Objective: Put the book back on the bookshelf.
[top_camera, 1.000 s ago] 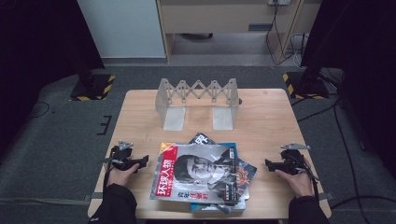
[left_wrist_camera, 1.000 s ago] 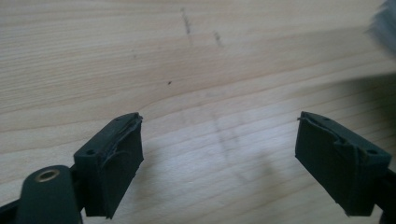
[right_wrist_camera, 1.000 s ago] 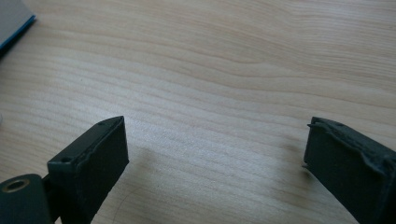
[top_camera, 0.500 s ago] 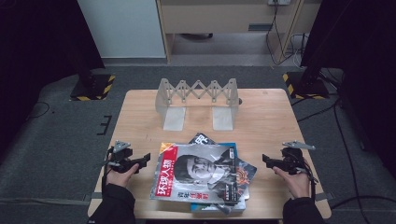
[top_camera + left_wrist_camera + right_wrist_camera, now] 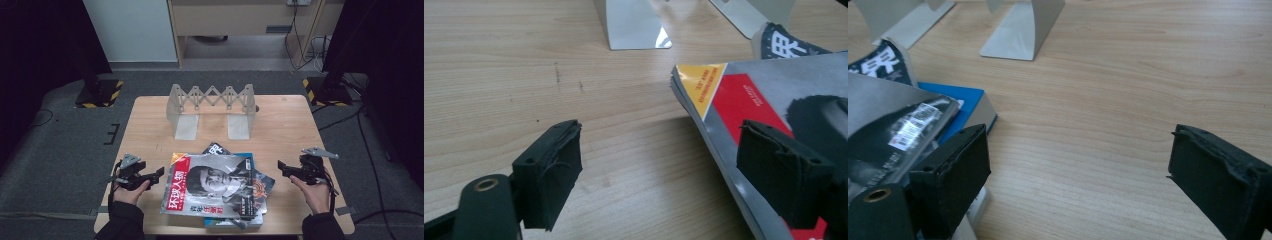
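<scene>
Wooden table (image 5: 280, 120) bears stacked magazines (image 5: 215, 190), lower ones mostly covered, between left tongs (image 5: 159, 173) and right tongs (image 5: 281, 166), both apart.

The top magazine (image 5: 212, 187) reads "环球人物" in white on its red band

Lower magazines (image 5: 260, 186): mostly covered by the top magazine (image 5: 215, 190); only corners and edges stick out in the high view.
Blue book (image 5: 960, 107): largely under the stack; title hidden.
Top magazine, left gripper view: cut off by the right and bottom edges; one finger (image 5: 781, 172) hides part of the cover.
Cover lettering: small print too small to read in the high view.
Rack (image 5: 212, 97): in both gripper views cut off at the top edge, only its feet seen.
Person: forearms cut off by the bottom edge of the high view.
Tabletop (image 5: 150, 125): near edge partly behind the sleeves.
</scene>
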A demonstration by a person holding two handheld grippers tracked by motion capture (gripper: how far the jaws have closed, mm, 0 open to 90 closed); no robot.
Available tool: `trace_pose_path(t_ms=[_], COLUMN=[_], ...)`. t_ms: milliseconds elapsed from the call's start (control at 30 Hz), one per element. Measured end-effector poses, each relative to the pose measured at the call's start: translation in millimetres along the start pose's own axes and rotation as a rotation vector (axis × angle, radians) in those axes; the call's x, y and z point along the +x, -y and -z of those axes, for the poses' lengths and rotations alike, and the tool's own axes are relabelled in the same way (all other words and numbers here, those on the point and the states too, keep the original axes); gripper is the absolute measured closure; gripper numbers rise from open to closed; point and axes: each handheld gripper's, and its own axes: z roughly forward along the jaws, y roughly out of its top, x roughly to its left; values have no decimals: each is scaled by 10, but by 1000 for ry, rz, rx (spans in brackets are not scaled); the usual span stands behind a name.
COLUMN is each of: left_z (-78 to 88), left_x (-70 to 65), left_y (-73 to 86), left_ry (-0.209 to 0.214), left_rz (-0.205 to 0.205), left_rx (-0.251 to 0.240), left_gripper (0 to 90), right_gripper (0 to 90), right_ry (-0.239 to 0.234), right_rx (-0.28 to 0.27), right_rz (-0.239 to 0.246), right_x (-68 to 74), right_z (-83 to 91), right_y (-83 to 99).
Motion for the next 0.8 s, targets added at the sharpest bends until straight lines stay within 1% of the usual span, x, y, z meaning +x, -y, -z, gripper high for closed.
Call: trace_pose_path(t_ms=[33,100,133,200,267,300,400,500,600,633,700,733,800], left_z=[11,25,30,37,40,42,39,38,42,43,51,55,57], left_x=[-9,-30,-40,-59,-73,-83,-112,-135,-151,-155,-166,-169,-169], left_y=[2,10,13,18,21,24,31,41,47,47,49,50,60], left_ry=[5,17,18,18,26,28,34,45,41,46,33,27,21], left_rz=[0,1,-4,-14,-21,-29,-46,-46,-48,-48,-46,-51,-48], left_rx=[0,-3,1,4,4,1,-8,-18,-17,-16,-19,-18,-14], left_gripper=[175,182,186,192,230,230,239,240,241,240,227,227,208], right_gripper=[99,98,100,100,102,102,102,103,102,102,100,100,100], right_ry=[-8,-14,-22,-27,-34,-34,-45,-57,-72,-76,-90,-90,-98], right_rx=[-10,-13,-21,-25,-39,-39,-46,-50,-51,-48,-44,-44,-42], right_rz=[0,-1,-1,4,10,10,16,22,35,41,57,57,64], right_x=[32,47,86,102,162,162,223,281,353,379,454,454,497], right_z=[32,44,70,84,122,122,155,178,185,186,184,184,181], right_y=[-25,-38,-63,-77,-114,-114,-144,-167,-182,-186,-191,-191,-194])
